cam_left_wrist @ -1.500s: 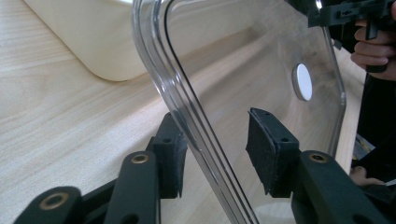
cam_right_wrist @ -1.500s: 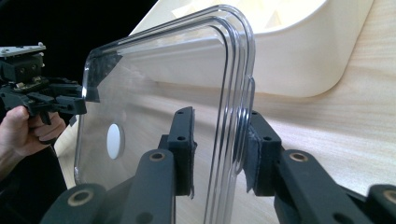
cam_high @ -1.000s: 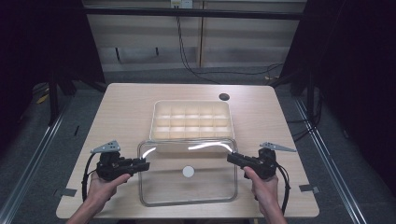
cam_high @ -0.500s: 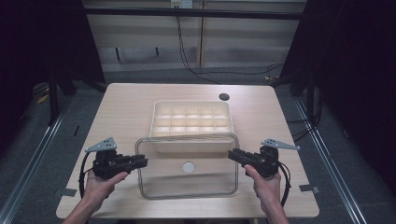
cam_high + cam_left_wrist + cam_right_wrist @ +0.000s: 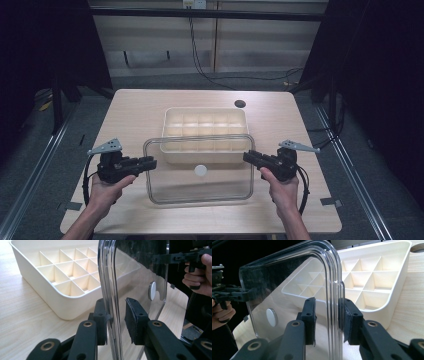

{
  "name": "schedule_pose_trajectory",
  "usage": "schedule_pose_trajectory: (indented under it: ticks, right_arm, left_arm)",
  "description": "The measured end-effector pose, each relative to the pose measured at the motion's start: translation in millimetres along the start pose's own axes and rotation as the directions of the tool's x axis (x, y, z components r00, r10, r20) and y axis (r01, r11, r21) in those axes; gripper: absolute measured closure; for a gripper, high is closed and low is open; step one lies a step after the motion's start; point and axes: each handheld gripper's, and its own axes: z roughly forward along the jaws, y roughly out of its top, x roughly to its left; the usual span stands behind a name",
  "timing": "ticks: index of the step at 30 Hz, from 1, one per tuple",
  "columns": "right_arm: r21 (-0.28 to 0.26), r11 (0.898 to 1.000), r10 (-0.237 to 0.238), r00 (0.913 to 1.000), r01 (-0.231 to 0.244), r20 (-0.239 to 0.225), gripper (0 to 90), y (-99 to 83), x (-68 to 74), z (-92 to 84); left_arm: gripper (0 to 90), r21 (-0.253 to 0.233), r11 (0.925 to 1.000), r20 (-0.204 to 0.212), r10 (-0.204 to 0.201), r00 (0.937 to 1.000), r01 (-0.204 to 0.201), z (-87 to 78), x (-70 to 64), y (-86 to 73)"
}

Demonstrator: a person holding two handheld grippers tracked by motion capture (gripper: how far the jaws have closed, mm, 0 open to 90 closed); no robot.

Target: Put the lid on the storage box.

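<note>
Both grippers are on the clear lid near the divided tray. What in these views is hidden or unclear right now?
- Near row of the tray: high view, blurred behind the raised clear lid.
- Left gripper: left gripper view, the lid's rim sits against one pad; contact at the other pad is unclear.
- Right gripper: right gripper view, the layered rim hides pad contact.
- White disc on the lid: too small to identify.
</note>
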Motion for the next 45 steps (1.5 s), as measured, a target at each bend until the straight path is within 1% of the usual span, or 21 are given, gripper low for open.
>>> schedule_pose_trajectory:
  ticks: [1,3,8,12,14,16,20,22,25,26,27,30,33,35,37,38,39,40,43,44,45]
  right_arm:
    - [-0.003,1.000,0.000,1.0000,0.000,0.000,67.5,0.3,-0.6,0.3]
    - [-0.008,1.000,0.008,1.0000,-0.008,-0.003,67.4,1.9,-0.9,-0.1]
    - [-0.020,1.000,0.005,1.0000,-0.005,0.001,67.3,8.9,-0.1,-2.8]
    - [-0.032,0.999,0.011,0.9999,-0.010,0.004,67.0,18.3,-2.1,-3.8]
    - [-0.027,1.000,0.010,0.9999,-0.010,0.010,65.8,21.3,-3.3,-1.7]
    - [-0.016,1.000,0.003,0.9996,-0.002,0.030,65.2,22.8,-3.7,0.8]
    - [-0.016,1.000,0.014,0.9994,-0.013,0.031,65.2,26.5,-4.4,0.9]
    - [-0.019,1.000,0.012,0.9993,-0.011,0.034,65.2,30.5,-4.9,0.9]
    - [-0.033,0.999,0.009,0.9994,-0.008,0.032,65.2,38.3,-4.7,1.6]
    - [-0.033,0.999,0.009,0.9994,-0.008,0.032,65.2,38.3,-4.7,1.6]
    - [-0.041,0.999,0.003,0.9994,-0.002,0.033,65.2,42.9,-4.6,4.0]
    - [-0.046,0.999,0.001,0.9994,0.001,0.033,65.2,45.7,-6.0,6.3]
    - [-0.063,0.998,0.016,0.9996,-0.015,0.022,65.5,49.2,-10.6,11.2]
    - [-0.065,0.998,0.016,0.9996,-0.015,0.021,65.5,50.4,-11.0,11.9]
    - [-0.070,0.998,0.011,0.9997,-0.009,0.023,65.5,55.2,-10.9,12.7]
    - [-0.081,0.997,0.009,0.9997,-0.007,0.023,65.5,61.4,-11.0,12.6]
    - [-0.081,0.997,0.009,0.9997,-0.007,0.023,65.5,61.4,-11.0,12.6]
    - [-0.086,0.996,0.011,0.9997,-0.010,0.022,65.5,66.7,-11.6,12.5]
    - [-0.088,0.996,0.013,0.9997,-0.011,0.020,65.5,71.7,-13.7,13.0]
    - [-0.089,0.996,0.014,0.9997,-0.012,0.021,65.5,73.8,-14.4,13.7]
    - [-0.090,0.996,0.015,0.9996,-0.013,0.024,65.5,76.7,-15.9,15.7]
  left_arm:
    - [71.6,-0.004,1.0000,-0.005,0.009,0.9999,-0.009,0.0,-0.8,3.5]
    - [71.5,-0.006,0.9999,-0.002,0.013,0.9999,-0.013,-0.5,-0.8,7.9]
    - [71.6,-0.016,0.9998,-0.006,0.009,0.9999,-0.009,0.7,-2.1,16.6]
    - [71.5,-0.024,0.9995,-0.003,0.020,0.9998,-0.020,1.6,-2.3,24.5]
    - [71.6,-0.026,0.9992,-0.002,0.029,0.9996,-0.029,2.8,-0.9,29.5]
    - [71.3,-0.016,0.9990,-0.017,0.040,0.9990,-0.041,4.6,-0.8,32.2]
    - [71.2,-0.033,0.9990,-0.011,0.030,0.9995,-0.030,5.6,0.8,36.4]
    - [71.1,-0.034,0.9988,-0.015,0.036,0.9993,-0.036,6.2,0.4,40.2]
    - [70.3,-0.040,0.9977,-0.038,0.053,0.9979,-0.054,5.8,0.9,49.2]
    - [69.8,-0.040,0.9977,-0.038,0.053,0.9979,-0.054,5.8,0.9,49.2]
    - [69.6,-0.045,0.9976,-0.055,0.051,0.9972,-0.053,6.6,2.3,52.2]
    - [69.6,-0.046,0.9978,-0.057,0.046,0.9973,-0.049,8.2,4.7,53.4]
    - [69.7,-0.049,0.9977,-0.055,0.044,0.9975,-0.047,9.3,8.9,56.8]
    - [69.9,-0.053,0.9977,-0.056,0.039,0.9977,-0.042,9.5,9.5,58.5]
    - [69.8,-0.056,0.9976,-0.055,0.038,0.9978,-0.041,9.7,10.5,62.5]
    - [69.9,-0.061,0.9972,-0.058,0.040,0.9975,-0.043,9.6,9.5,66.5]
    - [69.9,-0.061,0.9972,-0.058,0.040,0.9975,-0.043,9.6,9.5,66.5]
    - [69.8,-0.067,0.9967,-0.052,0.042,0.9978,-0.046,10.1,9.5,70.2]
    - [69.9,-0.066,0.9966,-0.057,0.045,0.9973,-0.049,12.3,11.6,74.5]
    - [69.9,-0.068,0.9966,-0.059,0.042,0.9973,-0.046,13.2,12.8,76.4]
    - [69.9,-0.088,0.9958,-0.053,0.021,0.9984,-0.025,14.7,16.2,78.9]
